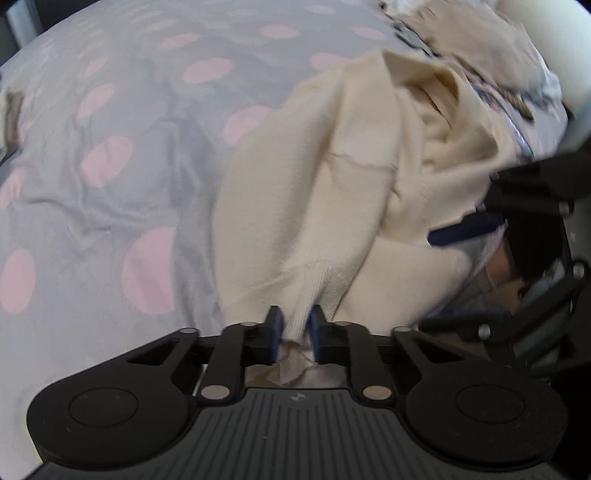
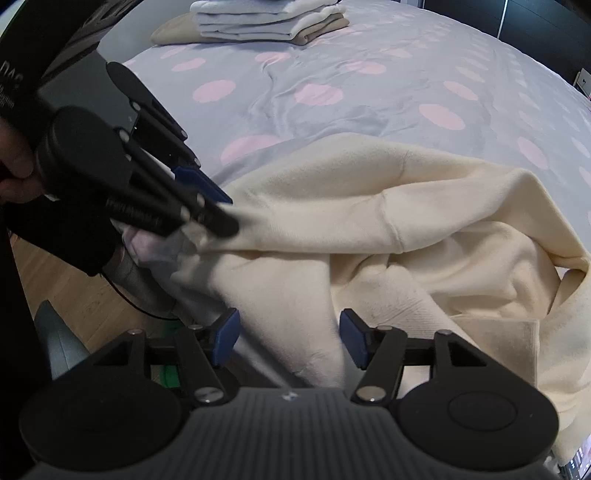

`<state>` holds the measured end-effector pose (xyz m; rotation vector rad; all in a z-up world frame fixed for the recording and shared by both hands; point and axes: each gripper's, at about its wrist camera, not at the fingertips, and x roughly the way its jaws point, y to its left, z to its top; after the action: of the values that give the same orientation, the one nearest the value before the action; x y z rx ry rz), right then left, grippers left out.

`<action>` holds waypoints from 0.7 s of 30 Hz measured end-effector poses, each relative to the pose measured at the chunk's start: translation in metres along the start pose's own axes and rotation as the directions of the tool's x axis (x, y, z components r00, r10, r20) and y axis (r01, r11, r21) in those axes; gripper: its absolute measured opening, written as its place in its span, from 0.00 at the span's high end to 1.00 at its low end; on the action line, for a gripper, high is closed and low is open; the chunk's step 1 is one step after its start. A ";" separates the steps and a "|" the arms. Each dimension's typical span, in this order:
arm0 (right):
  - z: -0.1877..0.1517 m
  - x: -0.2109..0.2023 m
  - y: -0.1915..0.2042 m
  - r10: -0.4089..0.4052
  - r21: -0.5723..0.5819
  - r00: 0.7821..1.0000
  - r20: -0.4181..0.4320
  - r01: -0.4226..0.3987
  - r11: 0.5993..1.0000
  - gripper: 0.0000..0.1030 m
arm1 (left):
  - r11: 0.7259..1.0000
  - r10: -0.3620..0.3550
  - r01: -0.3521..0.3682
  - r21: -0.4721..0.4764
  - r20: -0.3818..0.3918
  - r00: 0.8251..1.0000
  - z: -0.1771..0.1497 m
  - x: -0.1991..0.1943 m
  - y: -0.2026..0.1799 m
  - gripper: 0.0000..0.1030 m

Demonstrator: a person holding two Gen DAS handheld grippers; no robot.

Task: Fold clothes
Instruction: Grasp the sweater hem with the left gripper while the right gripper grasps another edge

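Observation:
A cream sweatshirt (image 1: 314, 192) lies rumpled on a grey bedspread with pink dots (image 1: 110, 147). My left gripper (image 1: 296, 332) is shut on the sweatshirt's ribbed hem, which bunches between its blue pads. In the right wrist view the sweatshirt (image 2: 388, 229) spreads across the bed's near edge, and the left gripper (image 2: 218, 210) shows at the left pinching the cloth. My right gripper (image 2: 290, 338) is open, its blue pads either side of a fold of the sweatshirt without clamping it. It also shows at the right edge of the left wrist view (image 1: 465, 227).
A stack of folded clothes (image 2: 266, 20) sits at the far side of the bed. A heap of unfolded beige and patterned garments (image 1: 472, 48) lies at the bed's far right. Wooden floor (image 2: 74, 295) and a black cable are below the bed's edge.

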<state>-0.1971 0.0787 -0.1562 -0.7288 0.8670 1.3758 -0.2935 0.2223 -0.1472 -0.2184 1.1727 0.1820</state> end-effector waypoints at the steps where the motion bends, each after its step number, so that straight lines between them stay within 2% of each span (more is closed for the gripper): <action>1: 0.000 -0.002 -0.001 -0.002 0.005 1.000 0.009 0.002 1.000 0.39 | 1.000 0.000 0.000 -0.012 0.008 1.000 0.000 -0.003 0.002 0.92; 4: 0.005 -0.011 -0.001 -0.029 -0.017 0.998 0.049 0.030 0.999 0.39 | 1.000 -0.017 0.017 -0.013 0.028 0.999 0.000 -0.012 0.003 0.96; 6: 0.010 -0.016 0.001 -0.070 -0.078 0.996 0.061 0.075 0.994 0.41 | 0.999 -0.051 0.050 0.011 0.065 0.997 0.001 -0.022 -0.001 0.97; 8: 0.015 -0.022 0.002 -0.105 -0.137 0.992 0.070 0.113 0.984 0.48 | 0.996 -0.081 0.078 0.037 0.099 0.992 0.001 -0.032 -0.006 0.97; 11: 0.025 -0.029 -0.001 -0.135 -0.224 0.988 0.080 0.150 0.963 0.58 | 0.995 -0.088 0.081 0.058 0.133 0.987 -0.005 -0.048 -0.011 0.97; 12: 0.029 -0.031 -0.003 -0.141 -0.254 0.987 0.083 0.158 0.954 0.58 | 0.995 -0.088 0.081 0.055 0.141 0.986 -0.007 -0.052 -0.011 0.97; 16: 0.046 -0.029 -0.006 -0.207 -0.413 0.973 0.104 0.231 0.881 0.64 | 0.995 -0.081 0.073 0.061 0.136 0.987 -0.012 -0.055 -0.010 0.97; 21: 0.069 -0.028 -0.009 -0.205 -0.551 0.974 0.098 0.224 0.804 0.64 | 0.995 -0.065 0.057 0.077 0.094 0.993 -0.019 -0.047 -0.008 0.97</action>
<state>-0.1812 0.1222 -0.0971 -1.2126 0.3214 1.4389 -0.3259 0.2083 -0.1099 -0.1776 1.0736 0.0938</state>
